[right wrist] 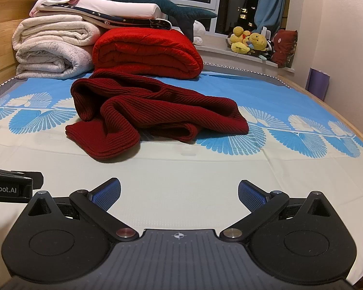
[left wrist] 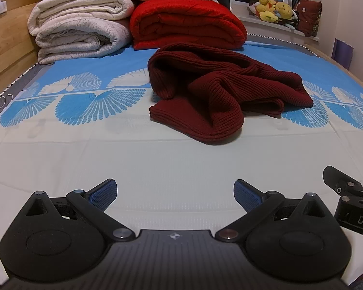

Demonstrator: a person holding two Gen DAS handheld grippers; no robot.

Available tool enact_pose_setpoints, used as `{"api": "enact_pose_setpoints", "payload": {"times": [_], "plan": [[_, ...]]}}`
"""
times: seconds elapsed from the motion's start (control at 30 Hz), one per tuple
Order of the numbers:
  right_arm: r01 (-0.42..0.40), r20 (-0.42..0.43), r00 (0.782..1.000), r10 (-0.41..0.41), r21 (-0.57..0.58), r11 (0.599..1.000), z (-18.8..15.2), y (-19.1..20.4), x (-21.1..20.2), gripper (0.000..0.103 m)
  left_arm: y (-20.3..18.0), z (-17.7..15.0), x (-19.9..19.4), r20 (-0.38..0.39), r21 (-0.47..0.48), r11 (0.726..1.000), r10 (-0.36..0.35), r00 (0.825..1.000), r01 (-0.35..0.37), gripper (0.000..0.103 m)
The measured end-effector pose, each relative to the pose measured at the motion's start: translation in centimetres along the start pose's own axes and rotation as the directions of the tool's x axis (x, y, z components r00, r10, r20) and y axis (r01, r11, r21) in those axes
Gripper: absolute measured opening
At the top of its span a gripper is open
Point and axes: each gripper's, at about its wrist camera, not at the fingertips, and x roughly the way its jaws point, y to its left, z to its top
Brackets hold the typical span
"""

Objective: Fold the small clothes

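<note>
A dark red ribbed knit garment (left wrist: pixel 220 89) lies crumpled in a heap on the bed, ahead of both grippers; it also shows in the right wrist view (right wrist: pixel 152 111). My left gripper (left wrist: pixel 175 194) is open and empty, low over the pale part of the sheet, well short of the garment. My right gripper (right wrist: pixel 179 194) is open and empty too, also short of the garment. The right gripper's body (left wrist: pixel 351 198) shows at the right edge of the left wrist view, and the left gripper's body (right wrist: pixel 9 186) at the left edge of the right wrist view.
The bed sheet (left wrist: pixel 157 159) is pale with a blue fan pattern. Behind the garment lie a folded red quilt (left wrist: pixel 186 24) and stacked cream blankets (left wrist: pixel 79 29). A wooden headboard (left wrist: pixel 4 36) is left. Plush toys (right wrist: pixel 249 41) sit on the windowsill. A wall (right wrist: pixel 351 48) is right.
</note>
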Motion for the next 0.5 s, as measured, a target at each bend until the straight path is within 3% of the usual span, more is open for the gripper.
{"api": "enact_pose_setpoints", "payload": {"times": [0.5], "plan": [[-0.004,-0.004,1.000,0.004,0.000,1.000,0.10,0.15,0.25,0.102,0.03,0.05,0.09,-0.005,-0.005,1.000,0.000,1.000,0.000,0.103]]}}
